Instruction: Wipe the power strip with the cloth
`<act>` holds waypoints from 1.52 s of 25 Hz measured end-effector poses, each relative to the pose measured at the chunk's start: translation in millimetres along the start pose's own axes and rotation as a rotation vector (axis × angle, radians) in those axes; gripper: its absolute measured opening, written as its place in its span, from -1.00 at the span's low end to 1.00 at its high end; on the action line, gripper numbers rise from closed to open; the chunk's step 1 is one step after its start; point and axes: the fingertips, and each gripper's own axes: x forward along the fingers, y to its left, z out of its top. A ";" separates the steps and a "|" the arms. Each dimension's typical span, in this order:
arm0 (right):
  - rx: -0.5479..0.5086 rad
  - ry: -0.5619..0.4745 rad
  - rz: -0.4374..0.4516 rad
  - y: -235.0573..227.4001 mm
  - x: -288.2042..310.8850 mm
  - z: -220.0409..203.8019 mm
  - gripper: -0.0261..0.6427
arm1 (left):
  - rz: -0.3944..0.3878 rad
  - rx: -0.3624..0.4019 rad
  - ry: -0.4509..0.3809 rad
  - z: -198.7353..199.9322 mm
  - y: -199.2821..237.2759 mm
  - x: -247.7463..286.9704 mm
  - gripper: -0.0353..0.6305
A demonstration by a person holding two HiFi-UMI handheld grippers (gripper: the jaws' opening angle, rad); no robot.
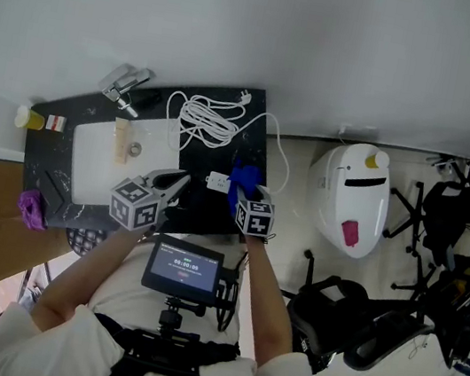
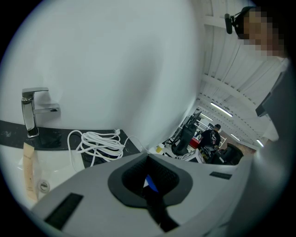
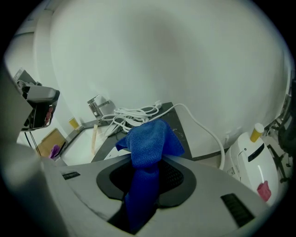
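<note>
My right claw (image 3: 147, 162) is clamped on the blue microfibre cloth (image 3: 149, 139), which bunches up above its jaws. My left claw (image 2: 148, 161) has its jaws together, gripping nothing. Between the two claws, the small white power strip (image 1: 217, 181) lies on the black marbled bench (image 1: 254, 144), just beside the cloth. Its coiled white cord (image 1: 206, 119) lies beyond, and the white basin (image 1: 101, 155) is to the left.
</note>
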 end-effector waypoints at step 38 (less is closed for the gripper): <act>0.062 -0.558 -0.066 -11.0 -230.4 116.8 -0.62 | -0.022 0.003 -0.053 13.2 -3.2 -27.4 -0.89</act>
